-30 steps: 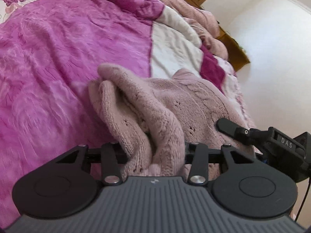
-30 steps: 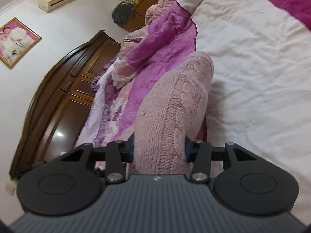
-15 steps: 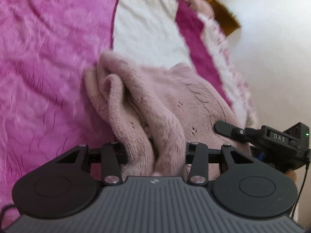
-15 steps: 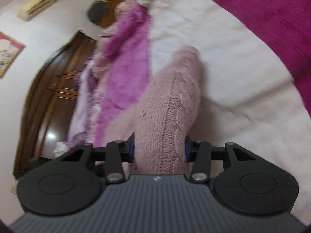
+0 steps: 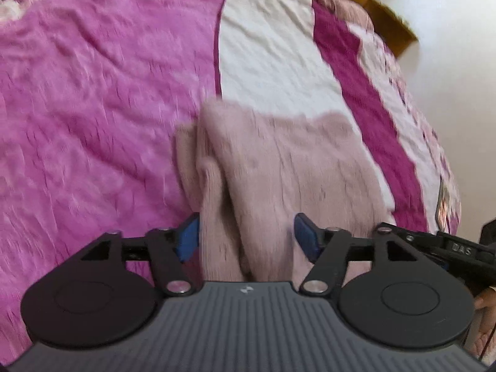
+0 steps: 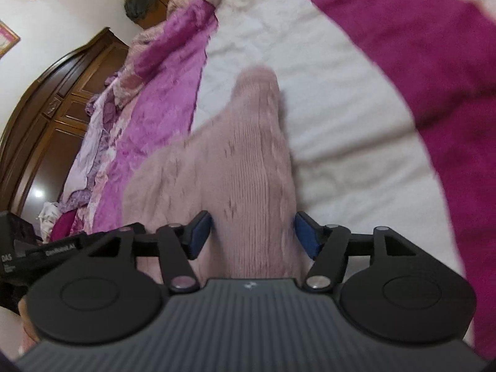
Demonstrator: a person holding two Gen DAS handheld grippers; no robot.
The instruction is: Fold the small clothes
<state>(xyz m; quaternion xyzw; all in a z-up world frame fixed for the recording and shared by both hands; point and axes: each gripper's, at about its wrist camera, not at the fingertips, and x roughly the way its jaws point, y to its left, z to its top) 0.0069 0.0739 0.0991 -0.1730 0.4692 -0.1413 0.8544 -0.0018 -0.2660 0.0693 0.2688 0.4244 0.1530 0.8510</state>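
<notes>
A pale pink knit sweater [image 5: 294,161] lies folded on the bed, across the magenta blanket [image 5: 93,93] and its white band [image 5: 272,55]. My left gripper [image 5: 247,235] sits over the sweater's near edge with its jaws opening. A ridge of knit lies between the blue pads [image 5: 189,235], which no longer squeeze it. In the right wrist view the sweater [image 6: 248,161] runs away as a long fold. My right gripper [image 6: 253,235] is also opening, its blue pads [image 6: 307,235] standing just off the cloth between them.
The right gripper's side [image 5: 449,248] shows at the left view's right edge, and the left gripper [image 6: 46,251] at the right view's left edge. A dark wooden wardrobe [image 6: 46,117] stands past the bed, with rumpled bedding [image 6: 102,130] along that side. A wooden bed frame [image 5: 384,21] lies far right.
Both grippers swung across the bed with the sweater pinched, then their jaws spread and let go of the knit. The raised folds have dropped flatter onto the bed.
</notes>
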